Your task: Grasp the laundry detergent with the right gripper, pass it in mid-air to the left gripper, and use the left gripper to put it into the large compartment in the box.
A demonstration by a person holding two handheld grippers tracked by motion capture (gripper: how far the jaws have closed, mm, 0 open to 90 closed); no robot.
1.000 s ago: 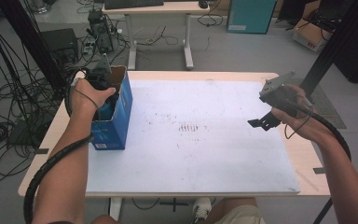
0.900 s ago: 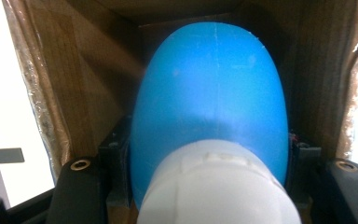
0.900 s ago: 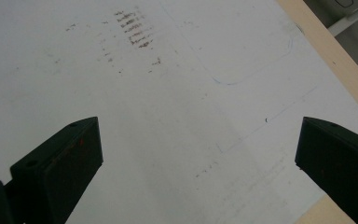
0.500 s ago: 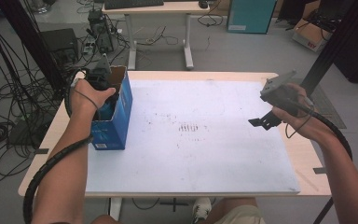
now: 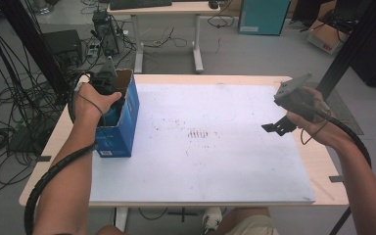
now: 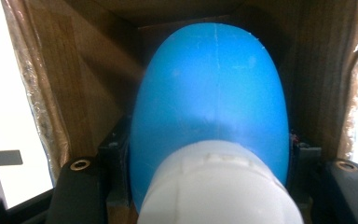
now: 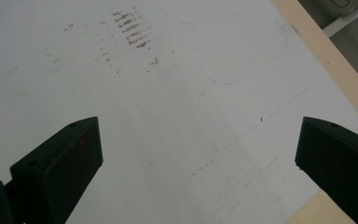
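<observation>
A tall blue cardboard box (image 5: pixel 122 132) stands open-topped at the table's left edge. My left gripper (image 5: pixel 108 93) reaches down into it. In the left gripper view its two black jaws press on either side of a rounded blue object (image 6: pixel 212 93) with a white end (image 6: pixel 219 186), between the box's brown inner walls (image 6: pixel 74 84). What the object is I cannot tell. My right gripper (image 5: pixel 275 127) hovers over the right side of the table. In the right gripper view its jaws (image 7: pixel 198 135) stand wide apart, with nothing between them.
A white sheet (image 5: pixel 200 147) with small dark smudges (image 5: pixel 198 133) covers most of the wooden table (image 5: pixel 323 166). On the floor to the left lie cables (image 5: pixel 10 122). Behind the table stand a desk (image 5: pixel 166 7) and a teal cabinet (image 5: pixel 262 14).
</observation>
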